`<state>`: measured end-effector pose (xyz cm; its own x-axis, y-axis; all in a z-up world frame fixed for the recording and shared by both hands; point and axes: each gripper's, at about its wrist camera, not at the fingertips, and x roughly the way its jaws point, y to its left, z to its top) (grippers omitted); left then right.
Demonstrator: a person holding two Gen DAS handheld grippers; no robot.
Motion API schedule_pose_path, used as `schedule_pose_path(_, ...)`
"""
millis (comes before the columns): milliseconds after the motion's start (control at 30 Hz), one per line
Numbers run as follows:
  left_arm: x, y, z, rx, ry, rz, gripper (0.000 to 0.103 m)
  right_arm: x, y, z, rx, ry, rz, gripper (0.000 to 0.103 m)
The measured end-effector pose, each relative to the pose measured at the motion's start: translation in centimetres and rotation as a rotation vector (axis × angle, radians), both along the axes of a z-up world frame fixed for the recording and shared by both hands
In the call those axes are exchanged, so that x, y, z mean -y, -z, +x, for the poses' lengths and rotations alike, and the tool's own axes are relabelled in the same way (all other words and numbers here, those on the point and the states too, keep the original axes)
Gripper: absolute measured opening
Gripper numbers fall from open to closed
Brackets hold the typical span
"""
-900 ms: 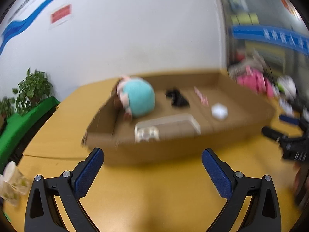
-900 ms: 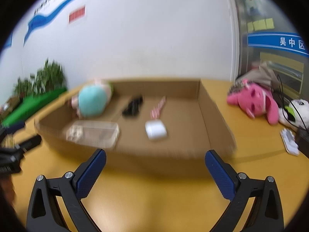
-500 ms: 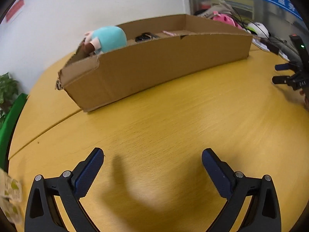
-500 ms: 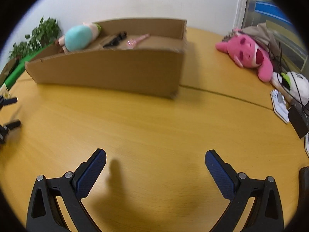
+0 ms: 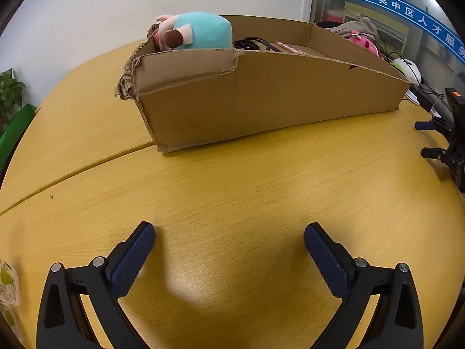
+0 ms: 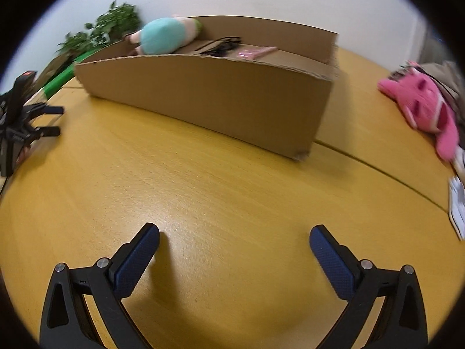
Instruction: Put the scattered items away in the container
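Both my left gripper and right gripper hang spread apart, holding nothing, before the cardboard box. A teal plush lies inside the box's left end. Only my right view shows a pink plush right of the box.

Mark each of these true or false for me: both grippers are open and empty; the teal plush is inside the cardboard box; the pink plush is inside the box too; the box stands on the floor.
1. Both the left gripper and the right gripper are open and empty. True.
2. The teal plush lies inside the cardboard box. True.
3. The pink plush is inside the box too. False: it lies on the table, beside the box and apart from it.
4. The box stands on the floor. False: it rests on the yellow wooden table.
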<state>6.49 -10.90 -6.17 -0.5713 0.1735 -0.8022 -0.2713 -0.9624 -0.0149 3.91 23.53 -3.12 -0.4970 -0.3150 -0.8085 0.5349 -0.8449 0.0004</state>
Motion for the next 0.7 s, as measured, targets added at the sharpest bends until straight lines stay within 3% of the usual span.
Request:
schedule_pose_path(167,0.0,-0.5,-1.2,0.008,0.026,-0.005,0.103,-0.8,0.1,-0.5,0.000,-0.051,0.000,0.103)
schedule_pose_path(333,0.3,-0.8,-1.8,0.010,0.150,-0.008,0.103,-1.0,0.1,-0.4,0.000,-0.047,0.004,0.103)
schedule_pose_path(700,0.1,-0.8,-2.2,0.012,0.157,-0.005,0.103,-0.9,0.1,-0.7,0.001,-0.045,0.006,0.103)
